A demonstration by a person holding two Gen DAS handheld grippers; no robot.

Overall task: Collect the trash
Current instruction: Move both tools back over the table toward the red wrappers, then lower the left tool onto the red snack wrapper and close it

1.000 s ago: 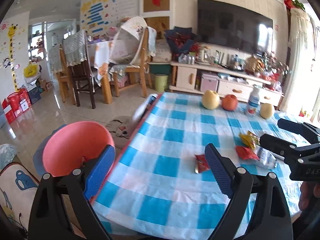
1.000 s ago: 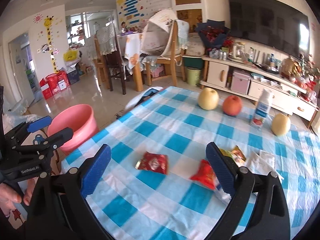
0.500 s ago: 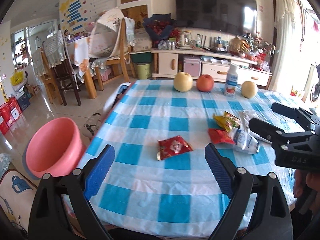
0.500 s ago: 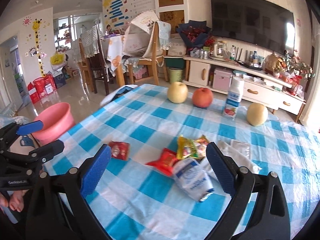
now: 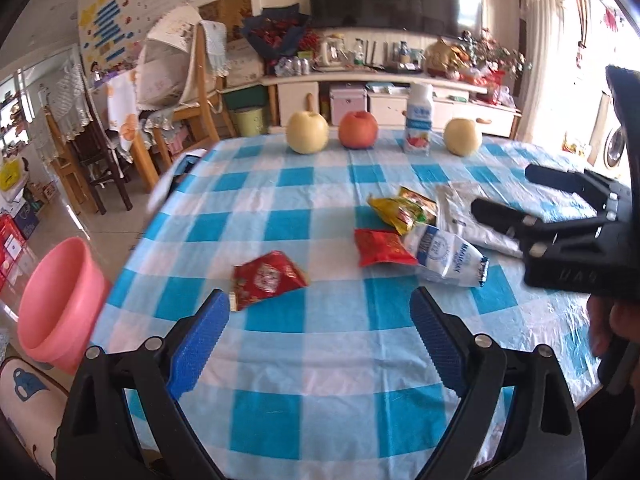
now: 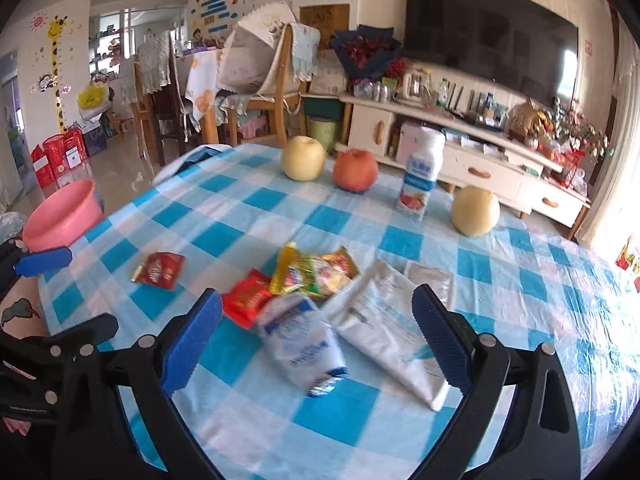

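Currently: left gripper (image 5: 320,320) and right gripper (image 6: 316,320), jaws wide apart, both empty. Wrappers: red one (image 5: 266,278) at left's 11 o'clock; heap (image 6: 316,300) at right's 12. Basin (image 5: 56,300) off the table (image 5: 320,360), at 9. Risk: thin, overlapping packets may slide or lift together.

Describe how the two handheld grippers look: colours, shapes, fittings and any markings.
The left gripper and right gripper match: black plastic frames forking into two arms, each tipped with a blue, finely ribbed pad, with round silver screws along the arms. Seen side-on, the right gripper's body carries faint embossed lettering, too blurred to read. No cables show.
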